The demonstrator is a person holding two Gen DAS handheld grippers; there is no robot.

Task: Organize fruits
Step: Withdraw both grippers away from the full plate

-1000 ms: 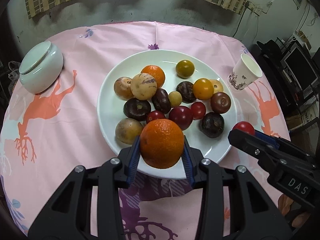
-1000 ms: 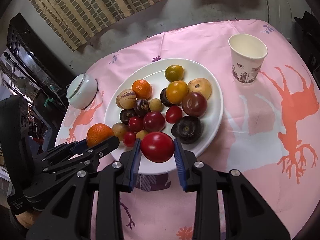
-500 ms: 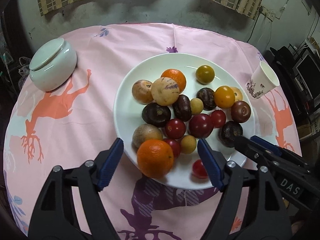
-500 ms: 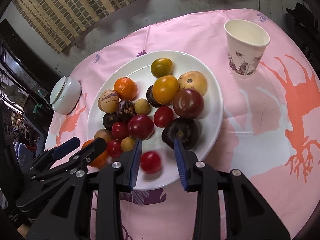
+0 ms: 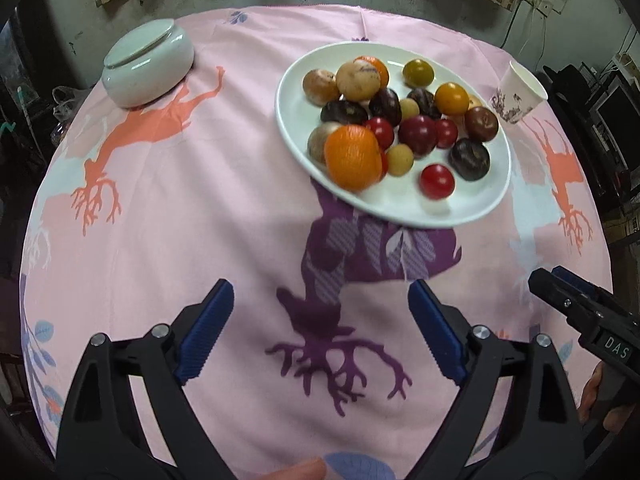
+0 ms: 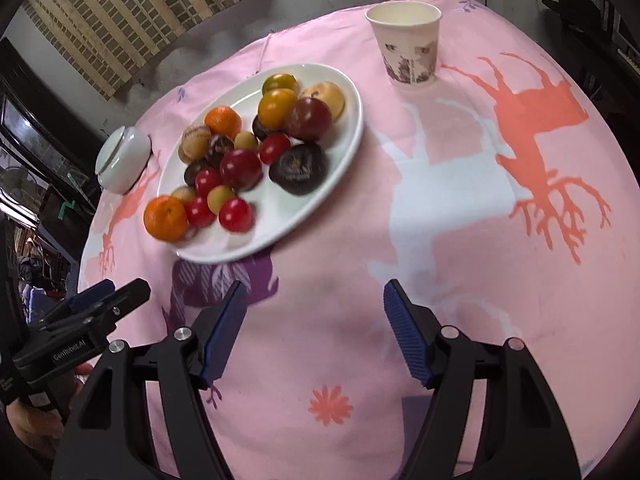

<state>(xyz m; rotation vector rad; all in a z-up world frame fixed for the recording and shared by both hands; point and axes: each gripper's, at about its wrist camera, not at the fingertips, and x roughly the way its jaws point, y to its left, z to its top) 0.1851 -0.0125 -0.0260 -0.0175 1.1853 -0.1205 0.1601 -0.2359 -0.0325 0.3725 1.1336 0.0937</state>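
A white plate (image 5: pixel 296 120) (image 6: pixel 340 148) on the pink cloth holds several fruits. A big orange (image 5: pixel 352 158) (image 6: pixel 165 218) lies at the plate's near-left rim. Beside it, on the plate's near part, rests a small red tomato (image 5: pixel 437 181) (image 6: pixel 235 214). My left gripper (image 5: pixel 320 322) hangs over bare cloth in front of the plate, its jaws opening with nothing between them. My right gripper (image 6: pixel 314 326) is over the cloth to the right of the plate, jaws likewise opening and empty. Each gripper's black tip shows at the edge of the other's view.
A pale lidded bowl (image 5: pixel 147 62) (image 6: pixel 122 158) stands at the far left of the round table. A paper cup (image 5: pixel 518 92) (image 6: pixel 408 46) stands upright at the far right. Dark furniture and clutter surround the table edge.
Both grippers let go of their fruit: the orange and the red tomato now lie on the plate. Both grippers opened and drew back toward the near side of the table.
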